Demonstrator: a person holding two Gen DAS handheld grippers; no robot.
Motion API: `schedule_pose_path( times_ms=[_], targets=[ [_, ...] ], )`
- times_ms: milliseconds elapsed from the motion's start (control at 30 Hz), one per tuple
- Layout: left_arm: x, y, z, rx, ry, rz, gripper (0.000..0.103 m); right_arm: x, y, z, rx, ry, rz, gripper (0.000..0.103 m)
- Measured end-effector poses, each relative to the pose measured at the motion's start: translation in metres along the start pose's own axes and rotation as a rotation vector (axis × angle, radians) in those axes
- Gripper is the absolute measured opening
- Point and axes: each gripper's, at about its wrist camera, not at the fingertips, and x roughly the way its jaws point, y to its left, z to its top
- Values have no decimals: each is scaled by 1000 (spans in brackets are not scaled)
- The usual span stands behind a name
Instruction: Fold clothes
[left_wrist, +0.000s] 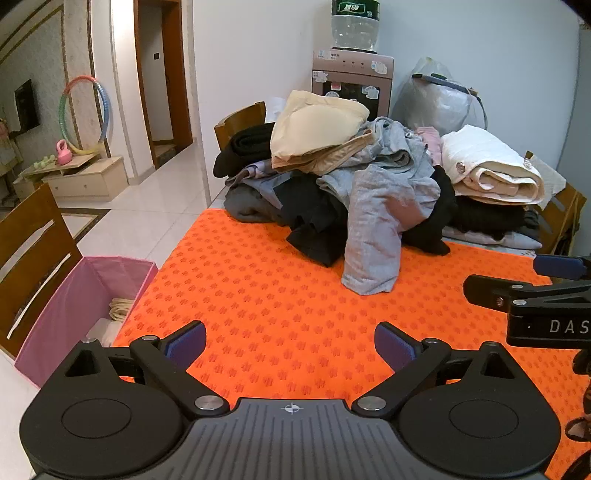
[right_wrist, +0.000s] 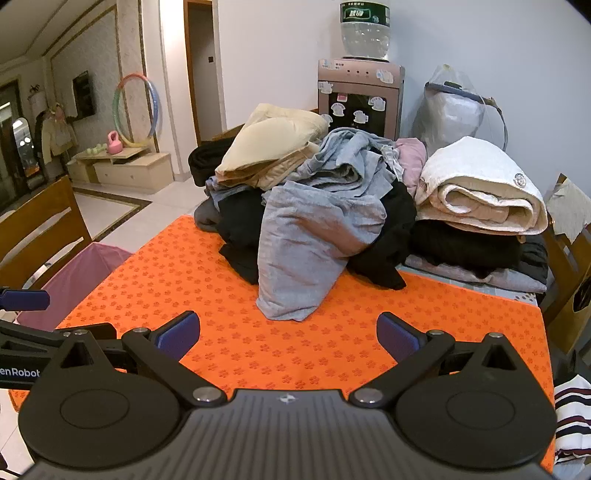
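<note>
A heap of clothes lies at the far side of the orange patterned table mat. A grey garment droops from the heap toward me, over black pieces. A beige folded item tops the heap on the left. A white rolled quilt rests on the right. My left gripper is open and empty above the near mat. My right gripper is open too, holding nothing, short of the grey garment.
A pink fabric bin stands left of the table beside a wooden chair. A water dispenser and a plastic bag are behind the heap. A striped garment shows at the near right.
</note>
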Motion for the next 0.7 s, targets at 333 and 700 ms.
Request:
schedule_pose_path(
  times_ms=[333, 700],
  targets=[
    [14, 1, 6, -3, 22, -3, 98, 4, 0, 1, 2, 9, -3, 103],
    [18, 1, 8, -4, 31, -6, 98, 2, -1, 0, 1, 6, 1, 103]
  ],
)
